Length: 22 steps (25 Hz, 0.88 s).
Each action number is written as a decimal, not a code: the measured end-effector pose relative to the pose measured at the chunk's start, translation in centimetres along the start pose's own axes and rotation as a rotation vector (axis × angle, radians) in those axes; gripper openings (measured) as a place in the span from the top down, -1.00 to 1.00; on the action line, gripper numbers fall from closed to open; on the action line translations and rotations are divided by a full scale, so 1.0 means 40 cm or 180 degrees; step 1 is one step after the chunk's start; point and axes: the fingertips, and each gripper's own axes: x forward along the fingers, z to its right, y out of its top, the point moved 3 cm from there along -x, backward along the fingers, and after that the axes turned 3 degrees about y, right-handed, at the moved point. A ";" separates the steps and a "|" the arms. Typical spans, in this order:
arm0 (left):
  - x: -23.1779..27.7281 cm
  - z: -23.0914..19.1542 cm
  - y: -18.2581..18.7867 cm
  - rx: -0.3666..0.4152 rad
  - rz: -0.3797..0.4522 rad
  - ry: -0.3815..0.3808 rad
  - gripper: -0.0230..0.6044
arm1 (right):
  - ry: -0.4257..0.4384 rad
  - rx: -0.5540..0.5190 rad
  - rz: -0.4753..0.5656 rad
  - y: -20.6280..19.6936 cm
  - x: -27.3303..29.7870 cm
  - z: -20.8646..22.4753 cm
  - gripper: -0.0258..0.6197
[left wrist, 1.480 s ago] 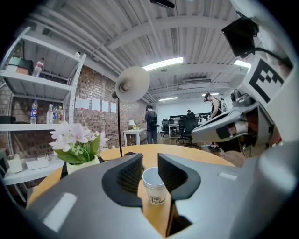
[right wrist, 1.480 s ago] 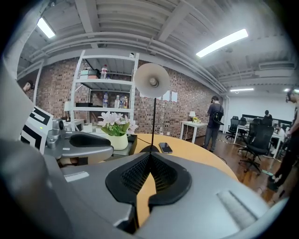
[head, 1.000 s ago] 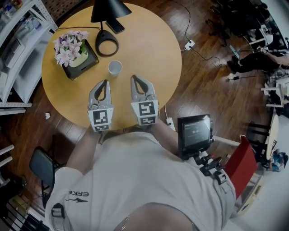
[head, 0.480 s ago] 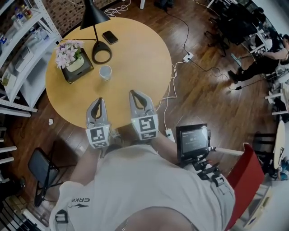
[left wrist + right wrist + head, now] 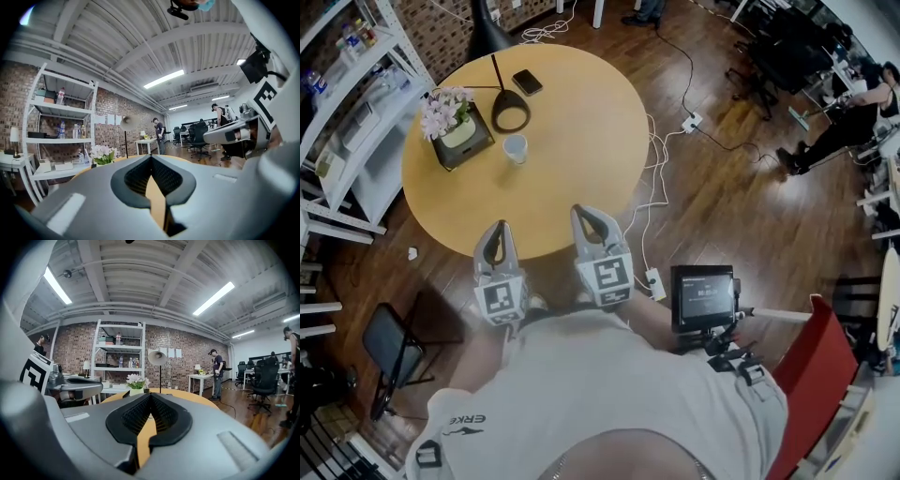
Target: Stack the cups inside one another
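Note:
One white cup [image 5: 515, 147] stands upright on the round wooden table [image 5: 581, 122], near the flower pot and the lamp base; whether other cups sit inside it I cannot tell. My left gripper [image 5: 497, 231] and right gripper [image 5: 587, 213] hang side by side at the table's near edge, well short of the cup. Both are shut with nothing held. In the left gripper view the jaws [image 5: 151, 157] meet over the tabletop. The right gripper view shows its jaws [image 5: 151, 394] pressed together too, and they hide the cup.
A pot of pink flowers [image 5: 453, 120], a black lamp [image 5: 508, 105] and a phone [image 5: 527, 81] stand on the table's far side. White shelves [image 5: 347, 112] line the left. A folding chair [image 5: 389, 347], a screen on a stand [image 5: 703, 295] and floor cables [image 5: 661, 159] surround the table.
Both grippers have drawn back together from over the table to its near edge, away from the cup. The cup has stayed in place. Both jaws stay shut.

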 end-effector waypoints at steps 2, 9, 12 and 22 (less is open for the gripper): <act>-0.006 -0.006 0.005 -0.0005 0.0054 -0.0005 0.92 | -0.0018 -0.0013 -0.0003 0.002 -0.015 -0.008 0.88; -0.033 -0.035 0.035 -0.0003 0.0155 -0.0171 0.92 | -0.0145 0.0009 0.0007 0.012 -0.027 -0.050 0.88; -0.047 -0.045 0.029 -0.0059 0.0165 -0.0211 0.92 | -0.0165 0.0075 -0.0038 0.001 -0.025 -0.064 0.88; -0.078 -0.056 0.015 -0.0104 0.0155 -0.0293 0.92 | -0.0143 0.0086 -0.0050 0.003 -0.036 -0.109 0.88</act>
